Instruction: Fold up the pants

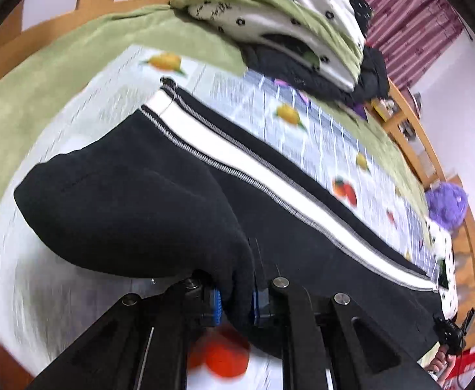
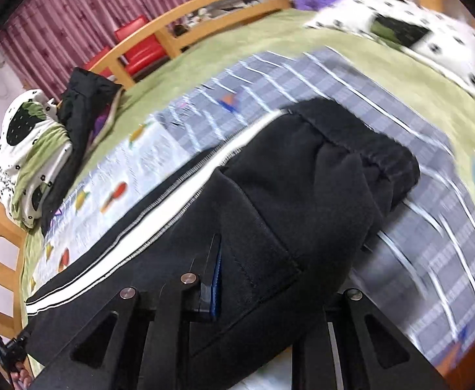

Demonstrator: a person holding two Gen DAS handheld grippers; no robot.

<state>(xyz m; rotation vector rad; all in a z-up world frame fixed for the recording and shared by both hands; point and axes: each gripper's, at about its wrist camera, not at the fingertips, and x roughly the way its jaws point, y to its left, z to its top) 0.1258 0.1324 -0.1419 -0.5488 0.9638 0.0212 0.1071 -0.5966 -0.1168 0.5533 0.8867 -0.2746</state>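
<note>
Pinching black cloth, the left gripper (image 1: 235, 305) is clamping a bunched leg end of the pants (image 1: 178, 201), and the right gripper (image 2: 257, 279) is pressing shut on the waistband end (image 2: 351, 149). Pants are lying lengthwise on the fruit-print mat (image 1: 270, 97) over the green bedspread (image 1: 42, 91), near edge raised. Likely step: lengthwise fold in progress; next move is calling for carrying both ends across evenly toward the white stripe (image 1: 263, 182). Open mat beyond; pillow pile (image 1: 286, 16) and wooden bed rail (image 2: 204, 16) bounding the far side.
</note>
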